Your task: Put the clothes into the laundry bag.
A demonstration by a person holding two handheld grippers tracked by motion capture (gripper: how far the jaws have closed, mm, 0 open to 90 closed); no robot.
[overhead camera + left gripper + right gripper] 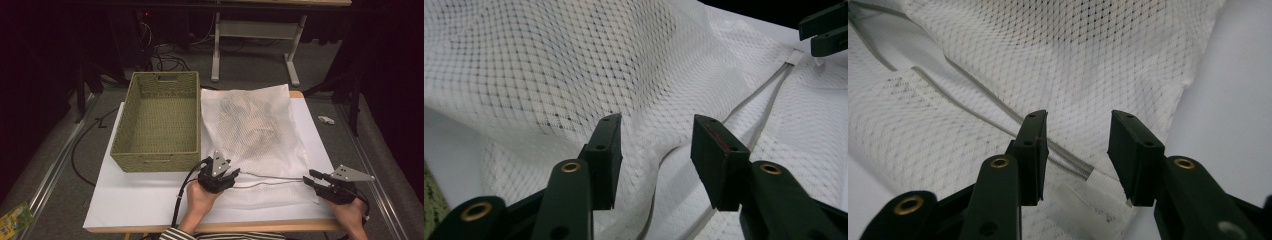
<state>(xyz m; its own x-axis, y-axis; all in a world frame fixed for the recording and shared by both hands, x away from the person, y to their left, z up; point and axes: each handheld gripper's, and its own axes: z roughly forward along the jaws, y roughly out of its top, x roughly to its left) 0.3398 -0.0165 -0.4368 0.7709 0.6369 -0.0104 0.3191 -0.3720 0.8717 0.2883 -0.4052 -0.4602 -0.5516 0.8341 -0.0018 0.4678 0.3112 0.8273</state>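
A white mesh bag (255,135) lies flat on the white tabletop (150,200), its left edge just beside a green woven basket (160,122) that stands to the left. Something dark shows faintly through the netting in the bag's middle, though I cannot make out what it is. Along the bag's near edge runs a pale zipper (272,177), stretched roughly level between the two hands. The left tongs (231,175) sit at the zipper's left end, the person's left hand (200,200) behind them with a black cable (181,195) trailing toward the near table edge. In the left gripper view the left tongs (656,150) stand partly apart, the mesh and the zipper line (754,105) lying under the gap, the pads not pressing on anything. The right tongs (312,178) rest at the bag's near right corner, with the right hand (350,215) at the table's edge. In the right gripper view the right tongs (1078,150) are likewise parted, and the zipper's end (1083,172) with its white fabric tab (1088,200) lies between them, loose, touched by neither pad. A striped sleeve (175,234) shows at the bottom of the high view.
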